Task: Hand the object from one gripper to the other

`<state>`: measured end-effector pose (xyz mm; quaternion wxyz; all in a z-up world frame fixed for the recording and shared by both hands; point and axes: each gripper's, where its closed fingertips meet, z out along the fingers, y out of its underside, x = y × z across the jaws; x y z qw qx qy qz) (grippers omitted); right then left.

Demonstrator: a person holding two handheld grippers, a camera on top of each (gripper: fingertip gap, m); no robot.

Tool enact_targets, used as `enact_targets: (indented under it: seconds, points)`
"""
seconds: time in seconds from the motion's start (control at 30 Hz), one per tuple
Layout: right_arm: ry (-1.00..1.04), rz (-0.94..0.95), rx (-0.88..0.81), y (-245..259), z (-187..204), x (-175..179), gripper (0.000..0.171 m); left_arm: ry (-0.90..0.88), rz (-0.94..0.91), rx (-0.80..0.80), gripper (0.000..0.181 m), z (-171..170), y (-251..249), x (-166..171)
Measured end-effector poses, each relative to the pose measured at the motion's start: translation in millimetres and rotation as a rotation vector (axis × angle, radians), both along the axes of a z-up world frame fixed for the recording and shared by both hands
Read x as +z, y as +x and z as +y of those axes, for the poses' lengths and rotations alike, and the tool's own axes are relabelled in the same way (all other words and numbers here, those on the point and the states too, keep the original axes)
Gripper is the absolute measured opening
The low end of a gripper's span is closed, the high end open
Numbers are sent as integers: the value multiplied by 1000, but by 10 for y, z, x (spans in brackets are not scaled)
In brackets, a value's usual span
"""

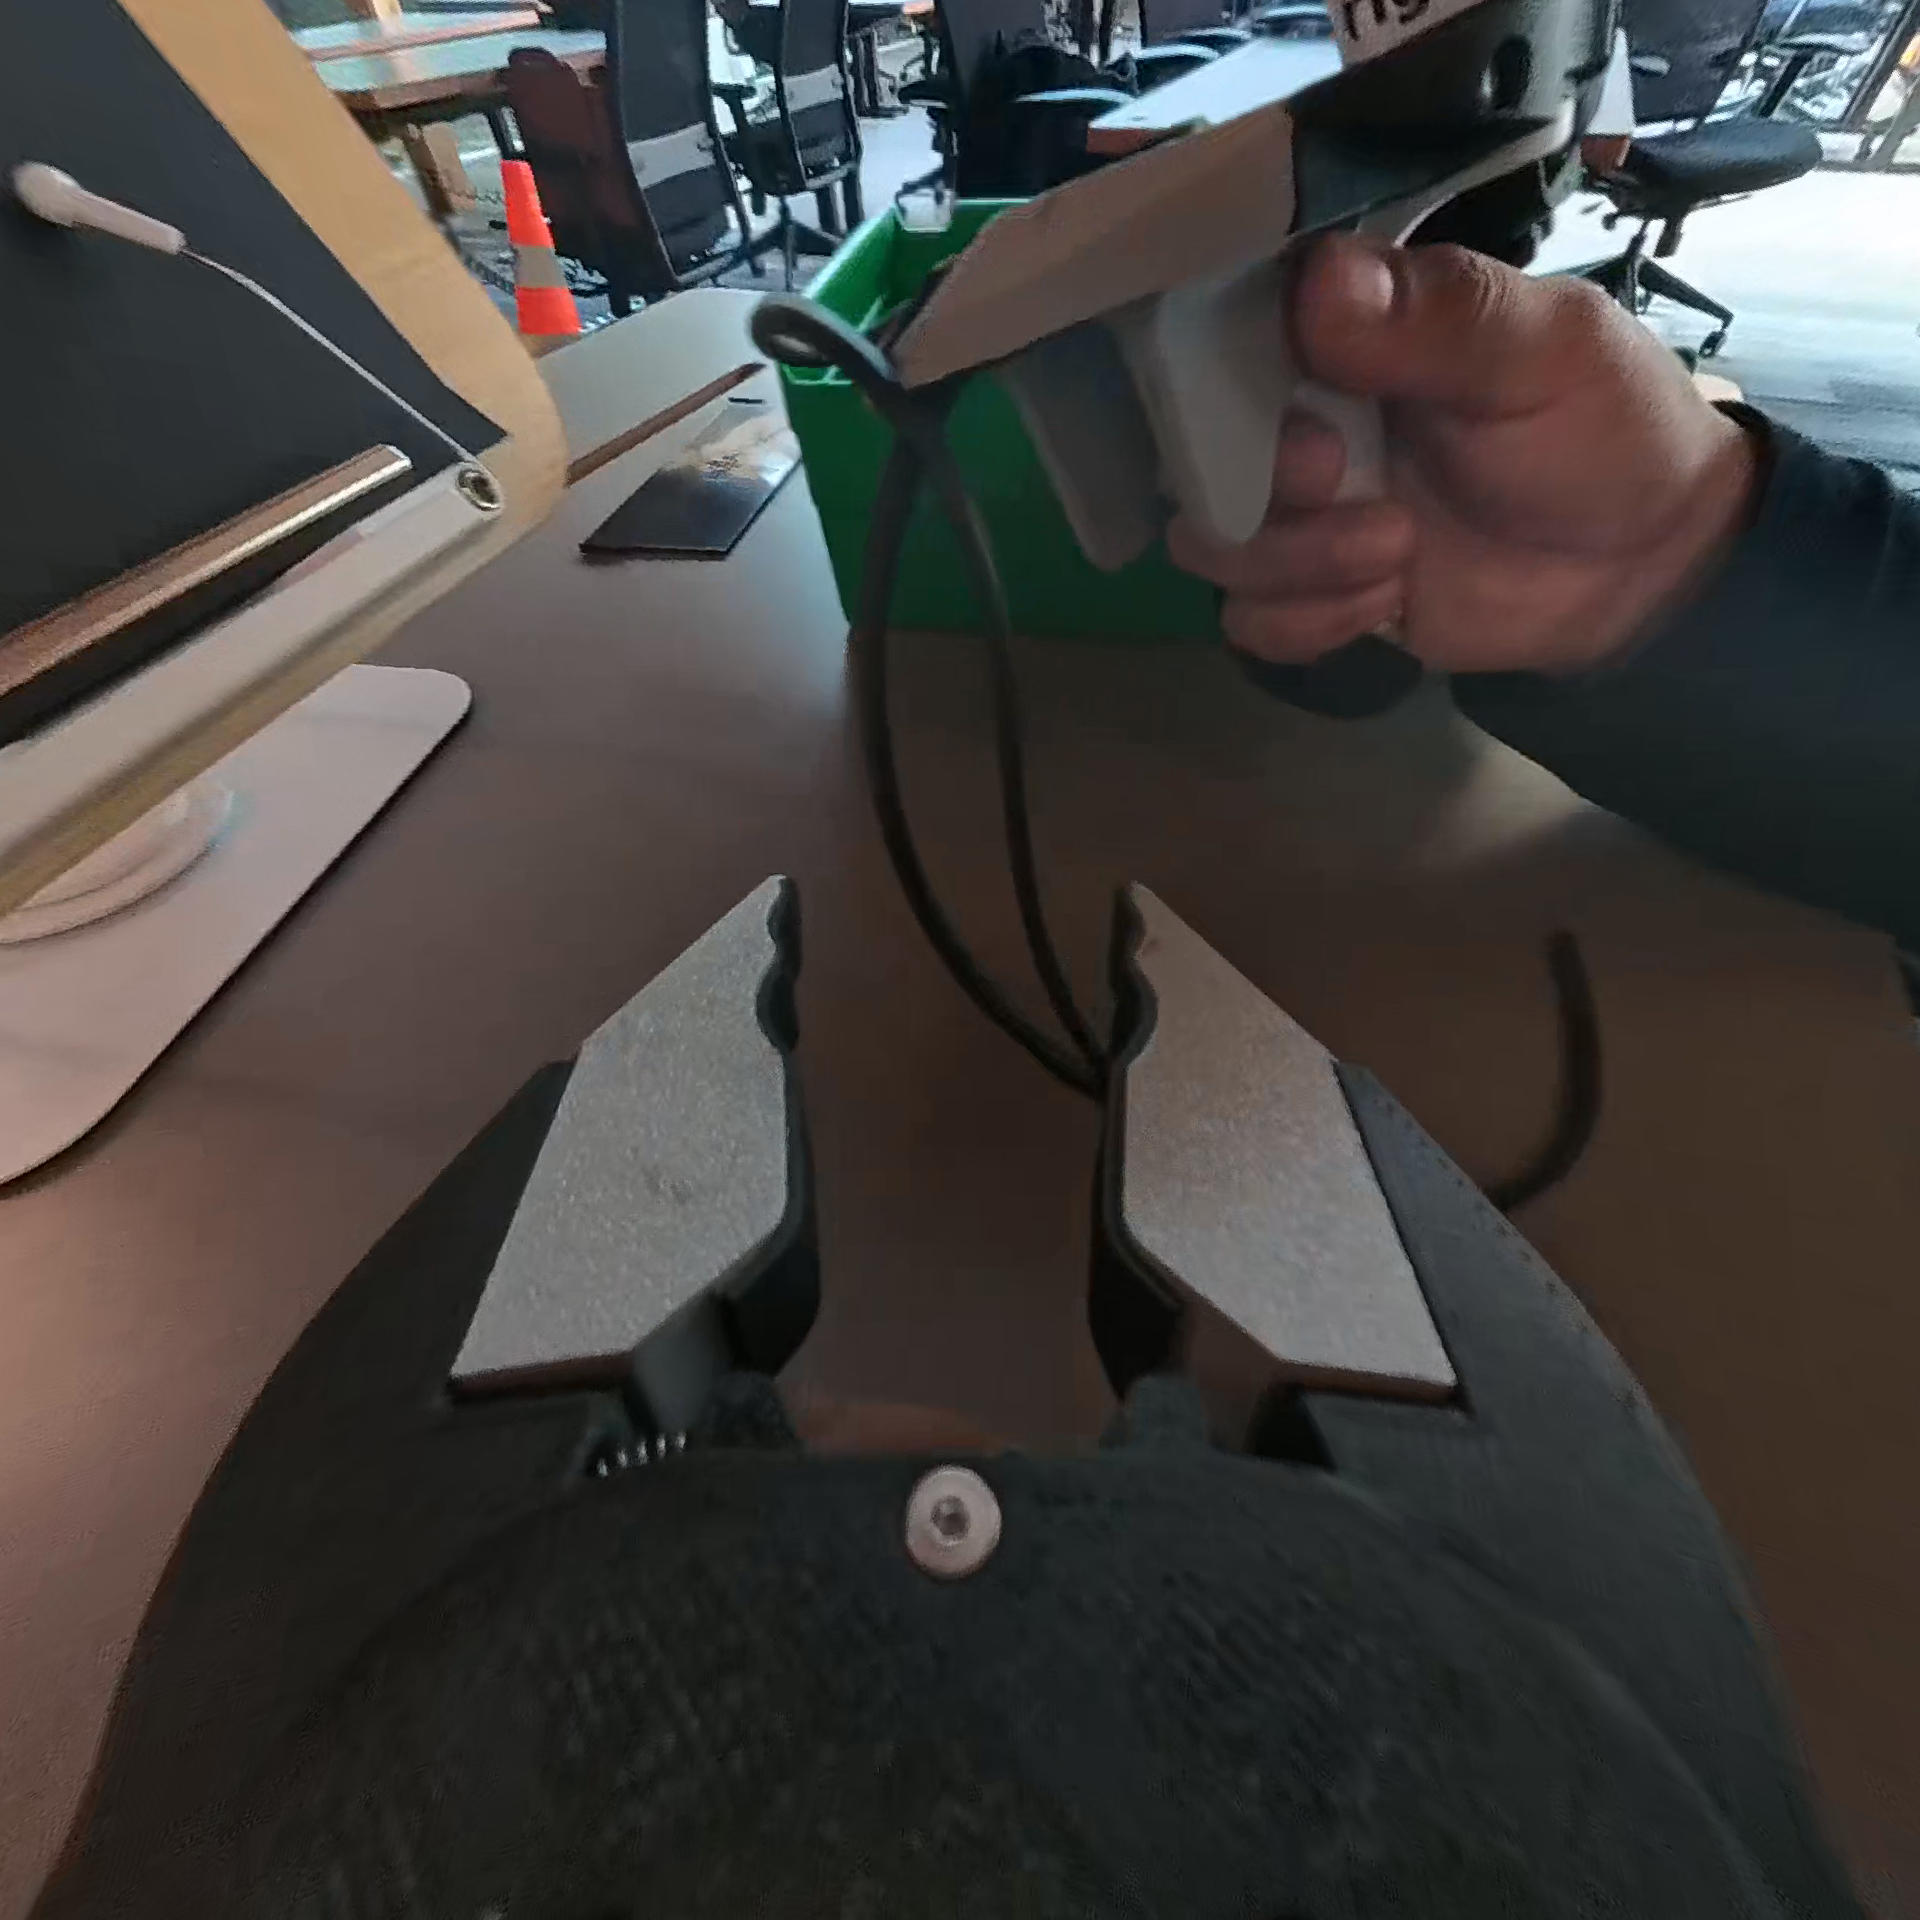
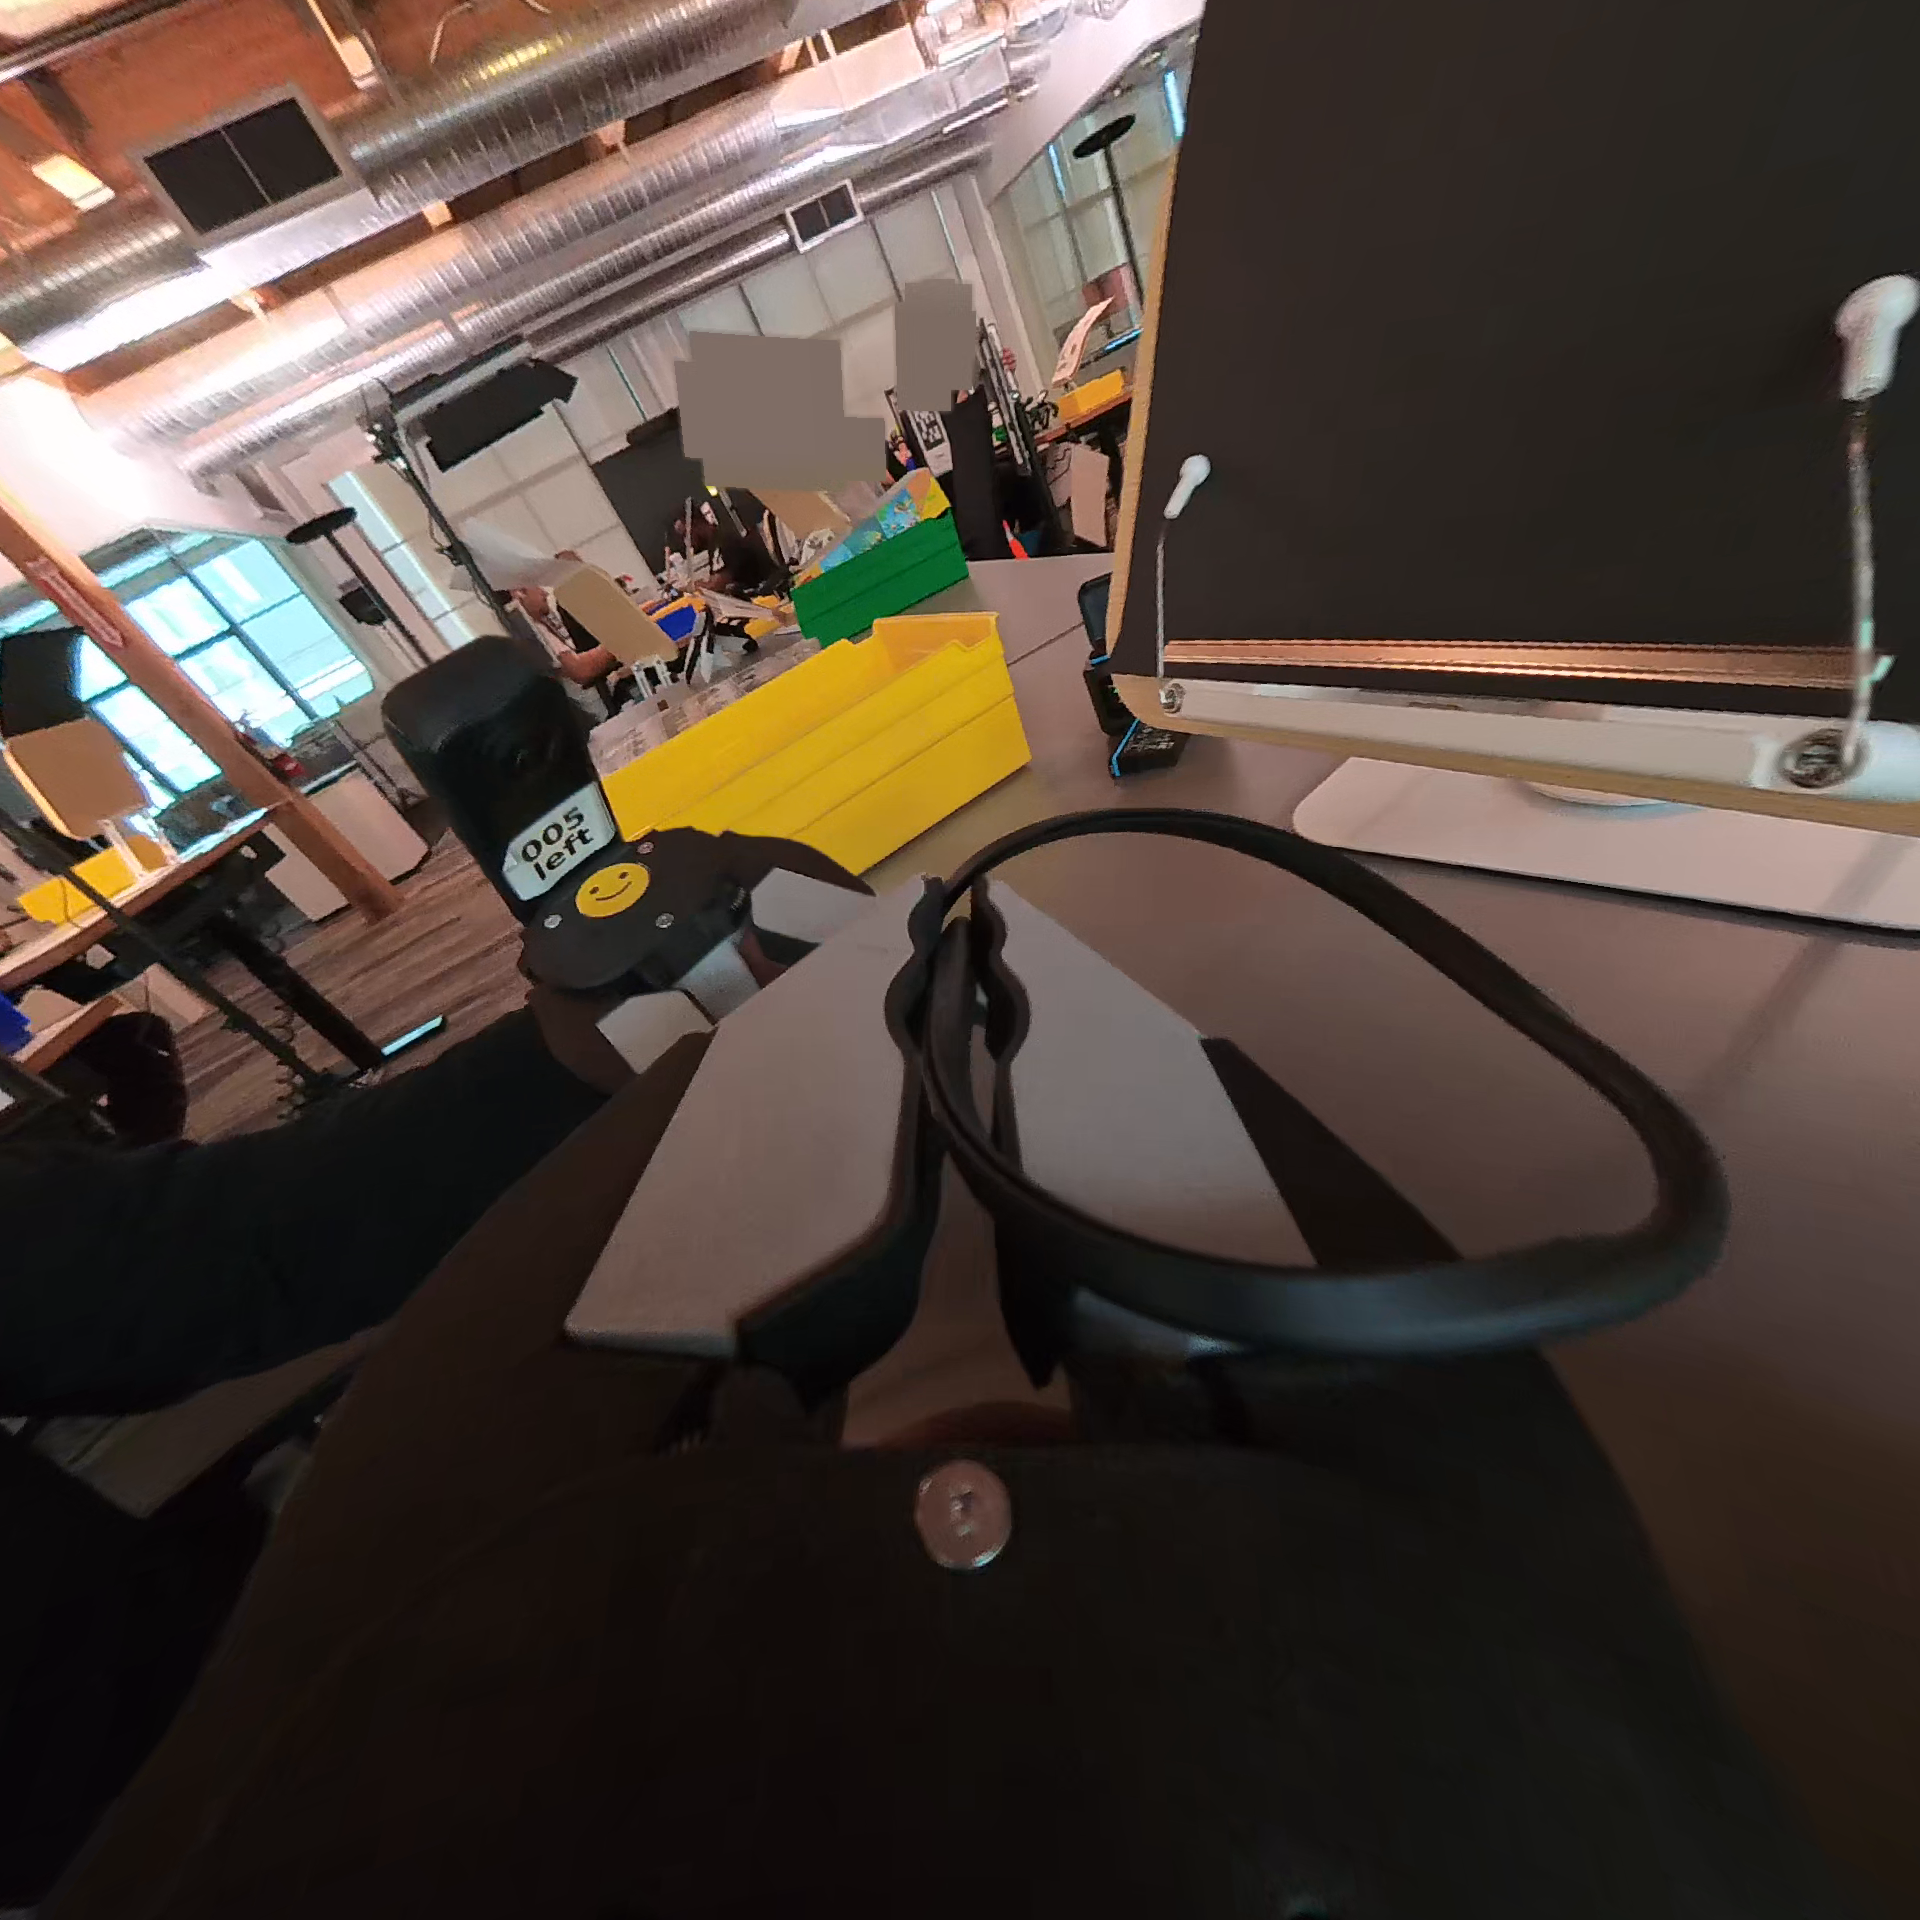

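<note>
Green bin [image 1: 914, 540] behind black cord [image 1: 894, 727]

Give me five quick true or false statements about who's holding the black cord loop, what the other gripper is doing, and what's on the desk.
1. The right gripper is shut on the black cord loop. True.
2. The left gripper is clamped on the cord too. False: its jaws stand open, and the strands only hang by its right finger.
3. A green bin stands on the desk behind the cord. True.
4. The cord lies flat on the desk. False: it hangs from the right gripper, raised above the desk.
5. The yellow trays sit right between the left gripper's fingers. False: they are farther back on the desk.
</note>
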<state>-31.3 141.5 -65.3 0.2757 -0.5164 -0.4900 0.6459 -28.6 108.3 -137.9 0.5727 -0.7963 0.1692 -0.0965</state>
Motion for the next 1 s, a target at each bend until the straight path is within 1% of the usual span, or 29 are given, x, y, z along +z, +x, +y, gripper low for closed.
enact_targets:
  seconds: [0.03,0.1,0.17,0.27,0.33,0.37,0.4,0.57,0.6,0.67,0.73,0.8,0.83,0.9,0.93,1.0]
  points:
    - [6,0,11,-6,-30,-3,0,-2,6,-11,57,10,49,-22]
    - [25,-2,29,-15,-90,-10,1,-8,42,-9,41,35,92,-76]
    - [39,-1,63,-15,-168,-10,0,-17,89,-1,10,48,91,-131]
    - [26,-27,112,-7,-243,-43,12,-43,92,44,5,70,-11,-161]
    - [29,-69,104,-25,-219,-116,20,18,51,87,5,83,-117,-17]
    - [37,-93,102,-34,-214,-162,33,49,26,109,5,81,-172,62]
    - [42,-112,107,-43,-224,-202,40,72,8,125,5,74,-218,124]
    - [51,-154,172,-118,-413,-342,55,102,16,109,5,50,-187,190]
    - [59,-162,168,-145,-432,-372,54,101,25,89,5,49,-137,181]
    - [71,-145,146,-194,-439,-375,30,98,56,54,5,45,-31,147]
    - [54,-115,169,-190,-483,-335,6,77,94,51,4,61,19,82]
    - [64,-123,149,-194,-444,-347,6,78,93,56,6,73,24,75]
    - [79,-119,122,-196,-398,-335,5,76,75,44,13,64,33,74]
    - [103,-72,59,-175,-289,-234,4,67,37,44,40,58,-1,76]
    - [109,-44,32,-151,-236,-168,4,75,30,61,45,64,-51,94]
    - [138,-5,-44,-103,-94,-69,5,96,9,91,47,63,-155,142]
